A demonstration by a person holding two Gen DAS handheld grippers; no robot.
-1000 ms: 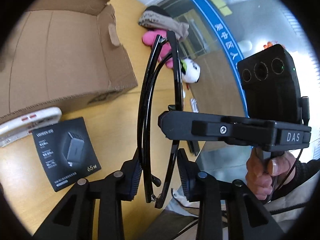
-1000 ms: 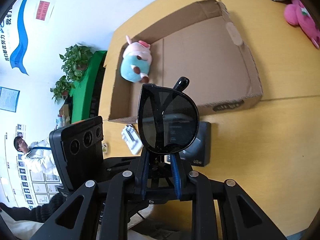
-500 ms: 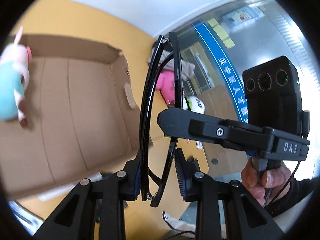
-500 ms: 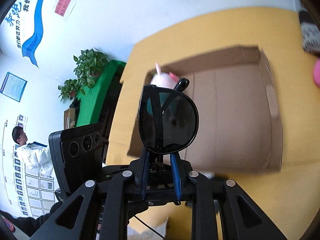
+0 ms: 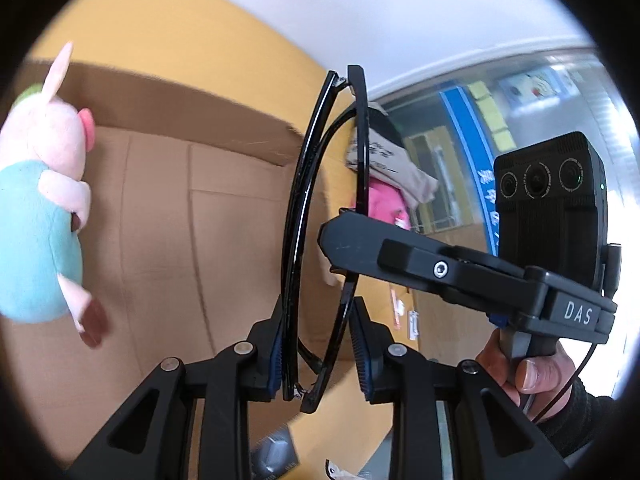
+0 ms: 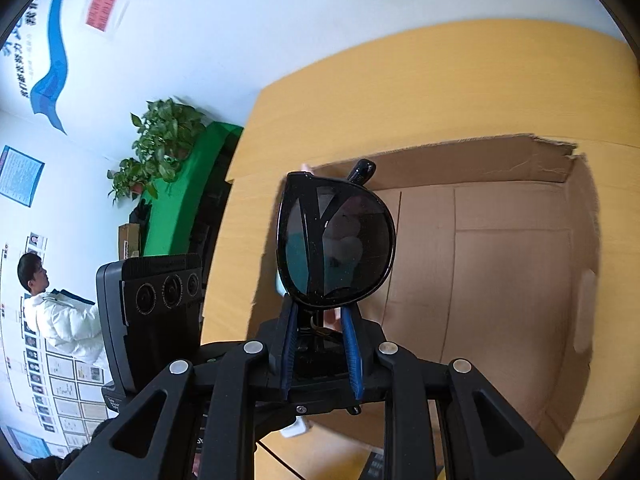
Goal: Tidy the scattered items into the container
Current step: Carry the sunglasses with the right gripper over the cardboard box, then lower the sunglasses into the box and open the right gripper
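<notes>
Here, view by view.

Left wrist view, left hand-held gripper (image 5: 318, 350): jaws drawn narrow on the folded black sunglasses (image 5: 298, 216), the left pad on the front frame, the right pad beside a folded temple arm.
Left wrist view, sunglasses: seen edge-on, standing up from the jaws, over the open cardboard box (image 5: 172, 216).
Left wrist view, right hand-held gripper (image 5: 340, 248): reaches in from the right; its tip meets the glasses at a temple arm, and a bare hand (image 5: 524, 364) holds its handle.
Left wrist view, box contents: a plush pig (image 5: 44, 204) in a teal outfit lies inside, at the left.
Left wrist view, background: a pink plush (image 5: 386, 204) and a beige cloth (image 5: 394, 168) lie on the yellow worktop (image 5: 168, 36) beyond the box.

Right wrist view, right hand-held gripper (image 6: 322, 344): blue-padded jaws close together, clamping the sunglasses (image 6: 336, 240) at the lower rim.
Right wrist view, sunglasses: one dark lens faces the camera, upright, held above the box's (image 6: 512, 280) open interior.
Right wrist view, left hand-held gripper (image 6: 320, 334): its tip shows just behind the jaws, its camera housing further left.
Right wrist view, surroundings: potted plants (image 6: 160, 148) and a person in a white jacket (image 6: 60, 320) at far left.
</notes>
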